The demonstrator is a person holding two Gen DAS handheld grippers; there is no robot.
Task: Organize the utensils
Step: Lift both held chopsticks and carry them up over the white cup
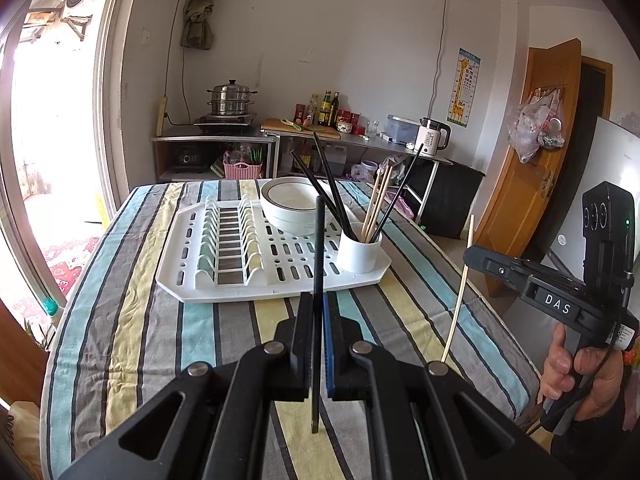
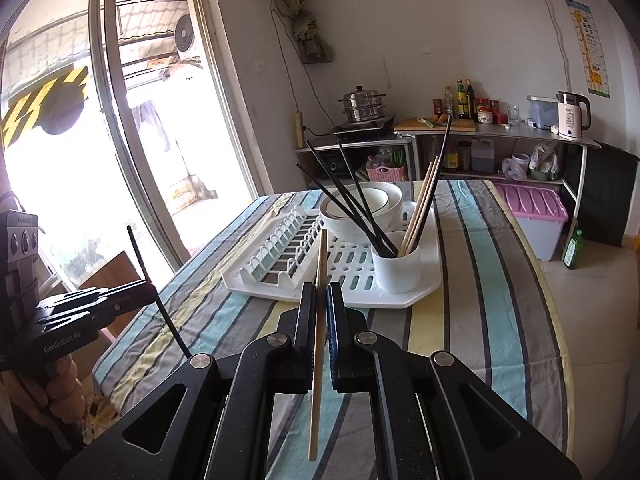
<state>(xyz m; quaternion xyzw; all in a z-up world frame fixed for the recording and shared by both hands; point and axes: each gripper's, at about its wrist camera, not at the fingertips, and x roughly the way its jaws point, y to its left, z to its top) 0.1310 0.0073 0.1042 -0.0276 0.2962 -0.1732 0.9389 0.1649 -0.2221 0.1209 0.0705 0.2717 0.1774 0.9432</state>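
In the left wrist view, the left hand-held gripper (image 1: 319, 332) is seen at the bottom centre of the frame, its jaws pressed onto a black chopstick (image 1: 318, 256) that stands nearly upright between them, one end protruding below the pads. In the right wrist view, the right hand-held gripper (image 2: 320, 330) is likewise pinched on a pale wooden chopstick (image 2: 319, 320), held upright with a slight tilt. Both are raised above the striped cloth of the desk (image 2: 492, 300), short of the white drying rack (image 2: 400, 300) in the middle of the frame.

A white cup (image 2: 398, 266) stands at the rack's near right corner, already filled with black and wooden chopsticks leaning outward. A stack of white bowls (image 2: 360, 210) sits just behind it.

Each chopstick is judged light, stiff and thin; the black one probably smooth and prone to slipping or pivoting in the pads. A hold near the middle, as now, is judged to limit swinging. The cup's mouth is narrow and crowded, so the lower tip would need to be guided in between the leaning sticks, and the light cup could be tipped by a sideways push.
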